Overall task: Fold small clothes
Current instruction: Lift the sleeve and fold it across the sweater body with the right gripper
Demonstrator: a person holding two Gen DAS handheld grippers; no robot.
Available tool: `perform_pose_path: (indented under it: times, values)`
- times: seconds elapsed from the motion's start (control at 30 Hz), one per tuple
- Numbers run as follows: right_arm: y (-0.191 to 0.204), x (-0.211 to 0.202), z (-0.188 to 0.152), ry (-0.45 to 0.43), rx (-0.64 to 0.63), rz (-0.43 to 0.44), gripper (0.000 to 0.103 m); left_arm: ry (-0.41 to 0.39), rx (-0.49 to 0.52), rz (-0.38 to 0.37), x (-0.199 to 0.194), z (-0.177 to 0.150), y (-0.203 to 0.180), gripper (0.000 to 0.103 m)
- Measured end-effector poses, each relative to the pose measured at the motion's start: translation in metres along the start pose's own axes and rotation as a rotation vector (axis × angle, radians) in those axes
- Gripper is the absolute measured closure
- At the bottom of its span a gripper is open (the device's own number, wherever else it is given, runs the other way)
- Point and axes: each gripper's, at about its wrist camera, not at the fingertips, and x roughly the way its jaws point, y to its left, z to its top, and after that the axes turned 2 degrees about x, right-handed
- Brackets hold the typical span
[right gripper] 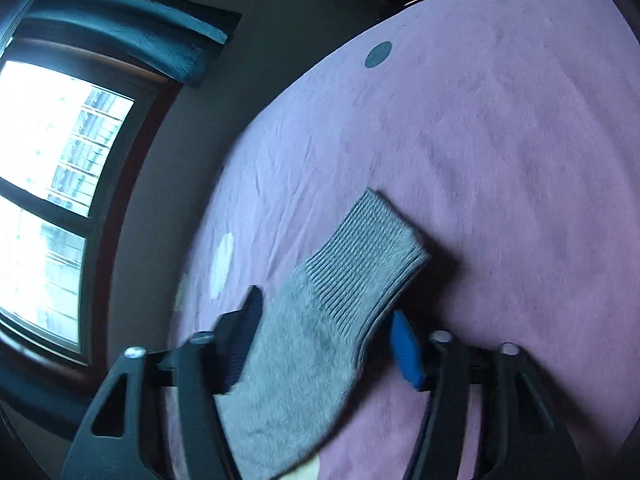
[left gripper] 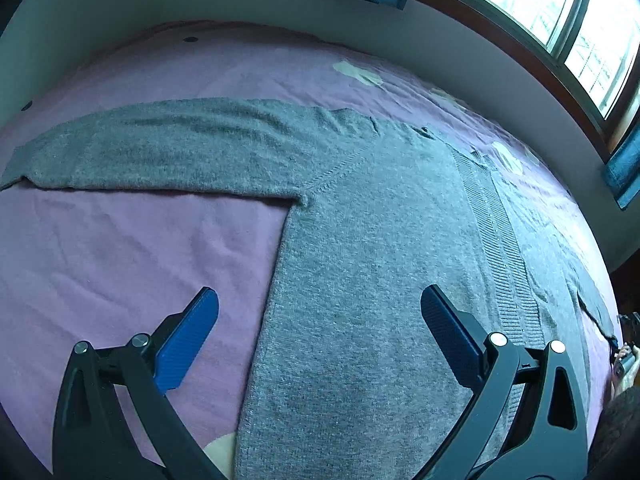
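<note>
On the pink bed sheet (left gripper: 120, 248) a grey sweater (left gripper: 360, 264) lies flat, one sleeve (left gripper: 160, 148) stretched toward the left edge with bare sheet in front of it. The left gripper (left gripper: 320, 328) hovers over the body, jaws wide apart. The right gripper (right gripper: 326, 344) straddles the other sleeve's ribbed cuff (right gripper: 360, 256), pads not pressing.

The sweater (left gripper: 360, 240) is fuzzy grey knit with a ribbed cuff (right gripper: 364, 256); the bed sheet (left gripper: 120, 248) is matt, creased pink cloth.
</note>
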Motion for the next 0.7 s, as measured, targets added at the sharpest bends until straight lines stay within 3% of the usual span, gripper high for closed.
perform_pose_path:
  times: [0.07, 0.1, 0.27, 0.4, 0.6, 0.7]
  values:
    - [0.0, 0.008, 0.001, 0.023, 0.005, -0.029, 0.091, -0.011, 0.005, -0.006, -0.001, 0.0, -0.002, 0.002]
    - [0.001, 0.011, 0.0, 0.027, 0.006, -0.046, 0.095, -0.018, 0.006, -0.009, -0.001, 0.0, -0.003, 0.002]
    - [0.034, 0.004, -0.018, 0.011, -0.105, -0.02, 0.098, -0.037, 0.013, -0.011, -0.004, 0.001, -0.005, 0.002]
    - [0.09, 0.007, -0.053, 0.056, -0.22, 0.082, 0.098, -0.029, 0.01, -0.005, -0.003, -0.001, -0.005, 0.002]
    - [0.192, 0.024, -0.149, 0.164, -0.441, 0.226, 0.098, -0.03, 0.014, 0.001, -0.004, 0.0, -0.005, 0.002]
    - [0.24, 0.034, -0.213, 0.236, -0.561, 0.287, 0.098, -0.037, 0.018, 0.007, -0.006, 0.002, -0.005, 0.002]
